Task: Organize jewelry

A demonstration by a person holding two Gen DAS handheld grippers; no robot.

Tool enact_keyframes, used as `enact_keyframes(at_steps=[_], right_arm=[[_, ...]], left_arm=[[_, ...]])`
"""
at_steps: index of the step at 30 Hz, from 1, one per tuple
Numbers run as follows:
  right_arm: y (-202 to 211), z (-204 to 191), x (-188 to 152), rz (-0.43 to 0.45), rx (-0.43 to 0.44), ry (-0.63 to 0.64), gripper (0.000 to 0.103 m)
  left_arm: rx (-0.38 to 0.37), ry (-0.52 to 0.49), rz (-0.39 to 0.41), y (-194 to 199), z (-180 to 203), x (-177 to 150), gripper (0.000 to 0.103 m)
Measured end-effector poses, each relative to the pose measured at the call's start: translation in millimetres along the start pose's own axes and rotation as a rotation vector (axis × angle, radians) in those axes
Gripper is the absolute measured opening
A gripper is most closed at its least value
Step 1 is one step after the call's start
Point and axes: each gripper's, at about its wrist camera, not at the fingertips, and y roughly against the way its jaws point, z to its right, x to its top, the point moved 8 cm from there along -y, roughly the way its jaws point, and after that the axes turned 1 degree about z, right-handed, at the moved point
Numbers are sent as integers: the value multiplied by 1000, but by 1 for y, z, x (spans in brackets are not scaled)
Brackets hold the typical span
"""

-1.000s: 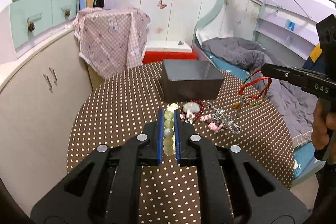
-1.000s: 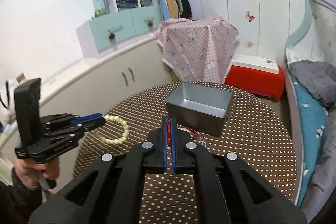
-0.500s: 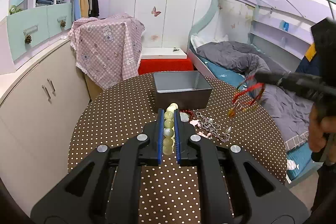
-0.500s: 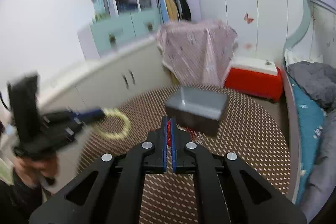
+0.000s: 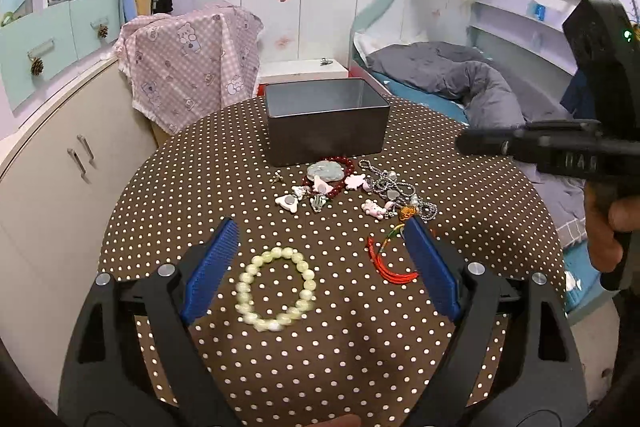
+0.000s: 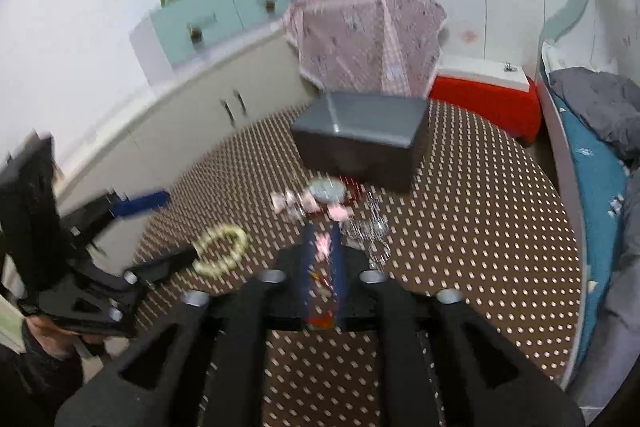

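Released a second ago, the pale green beaded bracelet (image 5: 276, 289) now lies on the brown polka-dot bench (image 5: 192, 187), lower left of centre, between the left gripper (image 5: 320, 247)'s opening jaws, untouched. Centre, a grey metal box (image 5: 326, 131) stands behind heaped trinkets (image 5: 352, 191). Right, a red cord bracelet (image 5: 386, 263) lies dropped; the right gripper (image 6: 322, 259)'s jaws are opening, contents blurred.

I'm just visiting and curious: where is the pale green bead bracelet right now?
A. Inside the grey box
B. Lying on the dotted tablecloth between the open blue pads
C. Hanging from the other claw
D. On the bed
B. The pale green bead bracelet lies flat on the dotted tablecloth, between the spread blue pads of the left claw, which is opening, well short of the grey box.
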Motion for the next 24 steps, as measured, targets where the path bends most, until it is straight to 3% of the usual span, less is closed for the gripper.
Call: enact_keyframes(at_steps=[1,2,7,11,14,17,18,19,20,21,24], right_arm=[[-4,-2,-7,-17,-29,32,43],[-7,-3,-13,-29,-42,55,45],[-33,-3,-42,-100,-121,103,45],[-37,6,-57,-112,-151,96,45],[-28,22,-58,-89,-173,44,45],[-25,40,-59,-88,-202,9,45],[-25,44,-59,-87,-205,1,45],[-24,47,-58,-84,-206,-9,45],[-24,49,-58,-80,-204,-14,45],[-24,49,-57,-78,-201,-17,45],[-31,44,-52,-74,-188,-9,44]], left_arm=[[8,2,0,0,-1,-1,84],[11,7,-1,-1,-2,-2,84],[14,12,-6,-2,-1,-11,84],[-16,-67,-10,-11,24,-10,83],[-48,-160,-73,-40,50,-13,81],[-55,-238,-144,-65,66,-23,53],[-67,-249,-181,-76,69,-28,34],[-78,-248,-205,-82,71,-32,24],[-96,-242,-215,-85,71,-35,22],[-114,-238,-214,-84,73,-35,11],[-125,-222,-210,-78,71,-34,5]])
